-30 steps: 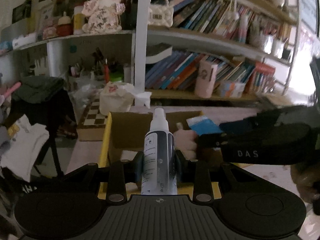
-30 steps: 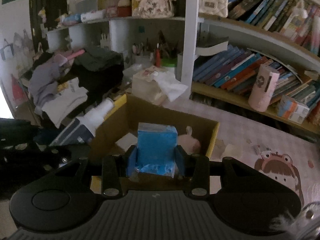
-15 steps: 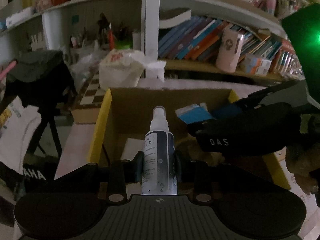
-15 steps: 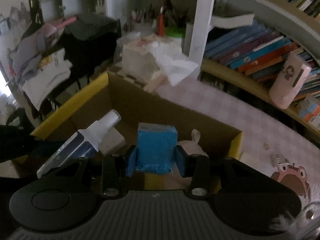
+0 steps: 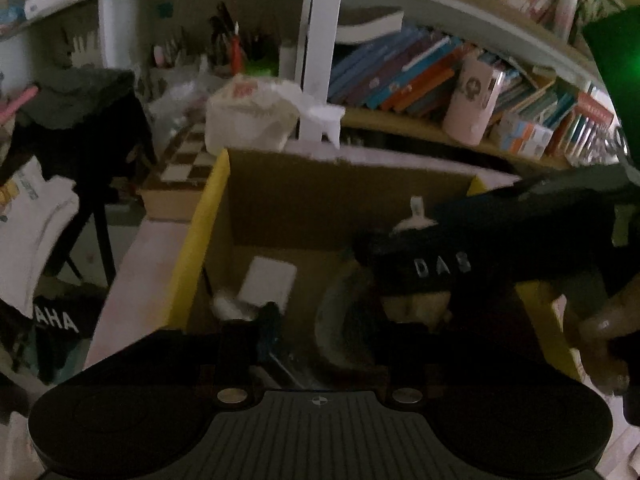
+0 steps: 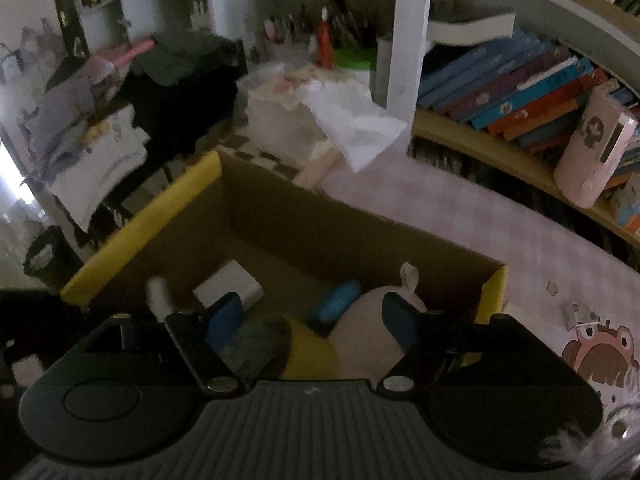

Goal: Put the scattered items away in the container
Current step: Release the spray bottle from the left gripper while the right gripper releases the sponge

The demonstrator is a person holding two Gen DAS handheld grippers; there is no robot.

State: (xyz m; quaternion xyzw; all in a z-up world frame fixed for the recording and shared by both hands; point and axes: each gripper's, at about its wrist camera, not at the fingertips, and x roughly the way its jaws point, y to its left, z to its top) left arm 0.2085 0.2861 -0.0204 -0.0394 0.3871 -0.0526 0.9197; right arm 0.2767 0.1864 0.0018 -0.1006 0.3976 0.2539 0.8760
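Right view alone shows blue packet (image 6: 335, 306) inside box (image 6: 140, 232).

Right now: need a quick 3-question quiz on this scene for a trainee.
1. True or false: the blue packet lies inside the cardboard box.
2. Which thing sits on the table just behind the box's far wall? A) a tissue box B) a kettle C) a laptop
3. What colour are the box's two side rims?

Key: 1 true; 2 A; 3 yellow.
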